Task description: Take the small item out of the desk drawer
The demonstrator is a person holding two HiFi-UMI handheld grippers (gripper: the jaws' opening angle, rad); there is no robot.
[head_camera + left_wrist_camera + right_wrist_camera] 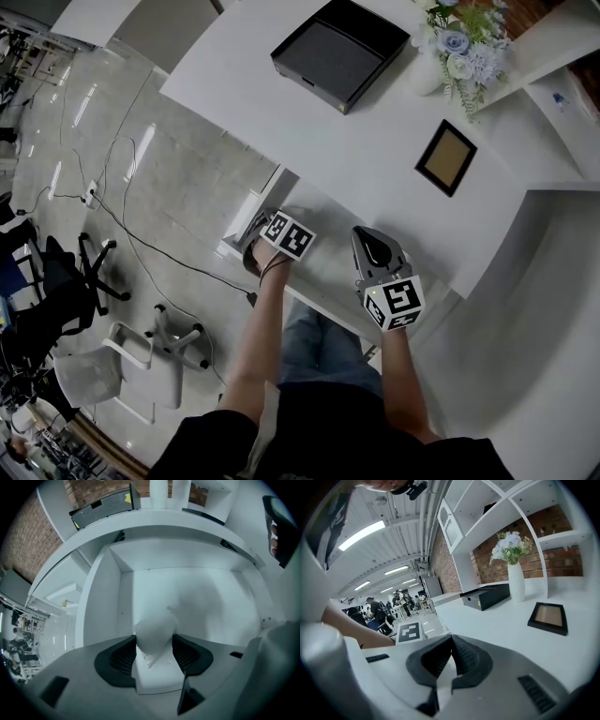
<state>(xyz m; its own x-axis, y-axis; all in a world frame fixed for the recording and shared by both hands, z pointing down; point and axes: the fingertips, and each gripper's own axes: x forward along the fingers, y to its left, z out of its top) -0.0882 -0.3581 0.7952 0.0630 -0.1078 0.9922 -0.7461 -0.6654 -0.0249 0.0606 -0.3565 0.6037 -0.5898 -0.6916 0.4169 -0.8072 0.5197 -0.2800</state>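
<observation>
The white desk (375, 141) fills my head view, with its drawer (197, 597) open at 9 o'clock of my right gripper (451, 654). My left gripper (154, 638) is in the drawer, jaws wide but pressing a small white fluffy item (157, 623). The item is roundish, and its slight long axis leans toward 1 o'clock. The right gripper's jaws are together and empty.

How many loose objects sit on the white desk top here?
3. A black tray at the far side, a vase of flowers right of it, and a picture frame lying flat nearer the person. Others may sit outside the frame.
</observation>
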